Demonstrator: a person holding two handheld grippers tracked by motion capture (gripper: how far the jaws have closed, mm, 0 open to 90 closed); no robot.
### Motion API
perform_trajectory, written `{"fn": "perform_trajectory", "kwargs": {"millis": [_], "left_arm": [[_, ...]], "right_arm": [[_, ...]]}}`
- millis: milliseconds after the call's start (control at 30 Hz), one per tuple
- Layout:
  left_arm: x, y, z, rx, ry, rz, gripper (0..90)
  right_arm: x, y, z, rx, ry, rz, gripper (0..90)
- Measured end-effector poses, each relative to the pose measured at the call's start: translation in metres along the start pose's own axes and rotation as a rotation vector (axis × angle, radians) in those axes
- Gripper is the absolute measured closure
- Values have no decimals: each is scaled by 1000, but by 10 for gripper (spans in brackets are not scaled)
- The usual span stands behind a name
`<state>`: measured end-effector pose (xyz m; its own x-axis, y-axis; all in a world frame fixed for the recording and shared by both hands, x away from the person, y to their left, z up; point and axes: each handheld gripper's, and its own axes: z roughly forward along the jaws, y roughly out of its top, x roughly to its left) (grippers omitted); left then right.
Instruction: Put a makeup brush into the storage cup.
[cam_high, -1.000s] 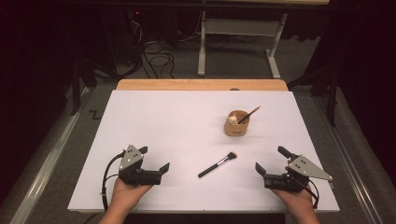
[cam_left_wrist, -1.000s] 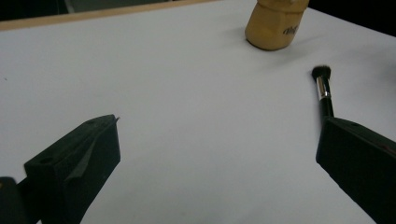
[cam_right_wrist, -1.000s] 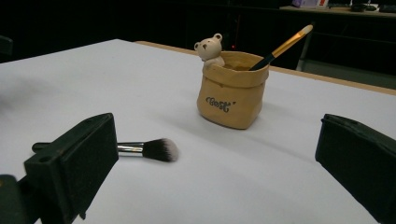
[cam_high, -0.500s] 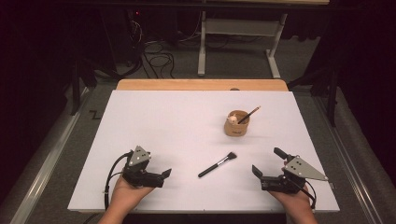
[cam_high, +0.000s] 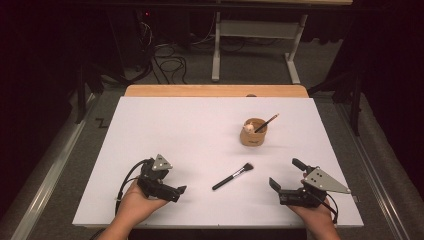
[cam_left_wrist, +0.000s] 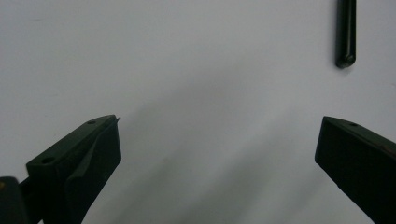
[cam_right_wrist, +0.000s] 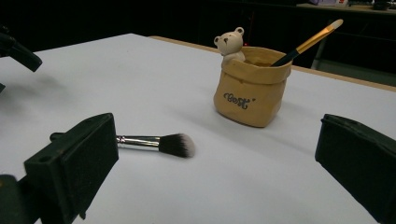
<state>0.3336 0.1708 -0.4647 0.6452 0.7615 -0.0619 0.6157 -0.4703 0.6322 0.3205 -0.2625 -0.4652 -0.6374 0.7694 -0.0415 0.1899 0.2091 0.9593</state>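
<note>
A wide white-topped bench (cam_high: 165, 125) with a bare wooden strip along its far edge carries everything. Near its front edge, 2 hand-held black grippers rest low over the surface. The left gripper (cam_high: 175, 192) sits at the front left, its jaws spread wide with nothing between them; in the left gripper view the jaws stand far apart over bare white surface, with the handle end of a brush showing just beyond them. The right gripper (cam_high: 287, 176) sits at the front right, its jaws likewise wide apart and empty. Right of centre, toward the back, stands a tan ceramic pot shaped like a paper bag (cam_right_wrist: 250, 91), with a small white bear figure (cam_right_wrist: 229, 43) at its rim and a gold-and-black thin brush (cam_right_wrist: 308, 43) leaning inside. Between the 2 grippers, touching neither, lies a black-handled makeup brush with a dark, pale-tipped bristle head (cam_high: 233, 176), flat on the bench, its bristles pointing toward the pot.
</note>
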Motion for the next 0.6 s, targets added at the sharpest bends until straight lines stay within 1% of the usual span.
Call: {"fn": "perform_trajectory", "kwargs": {"millis": [67, 133, 200, 233, 333, 433, 500, 600], "left_arm": [[-1, 3, 0, 30, 1, 14, 14], [-1, 6, 0, 56, -15, 18, 15], [0, 9, 0, 82, -17, 25, 15], [0, 11, 0, 107, -20, 35, 17], [-1, 14, 1, 161, -4, 56, 25], [1, 17, 2, 197, -14, 54, 33], [1, 19, 3, 215, -16, 52, 37], [2, 22, 4, 260, -25, 61, 37]], "right_arm": [[0, 0, 0, -2, 2, 2, 2], [0, 0, 0, -4, 0, 2, 2], [-1, 0, 0, -4, 0, 5, 2], [-1, 0, -1, -3, 1, 5, 2], [-1, 0, -1, -3, 3, 6, 2], [-1, 0, 0, 0, 2, 12, 2], [-1, 0, 0, 0, 7, 7, 2], [1, 0, 0, 3, 11, 12, 3]]}}
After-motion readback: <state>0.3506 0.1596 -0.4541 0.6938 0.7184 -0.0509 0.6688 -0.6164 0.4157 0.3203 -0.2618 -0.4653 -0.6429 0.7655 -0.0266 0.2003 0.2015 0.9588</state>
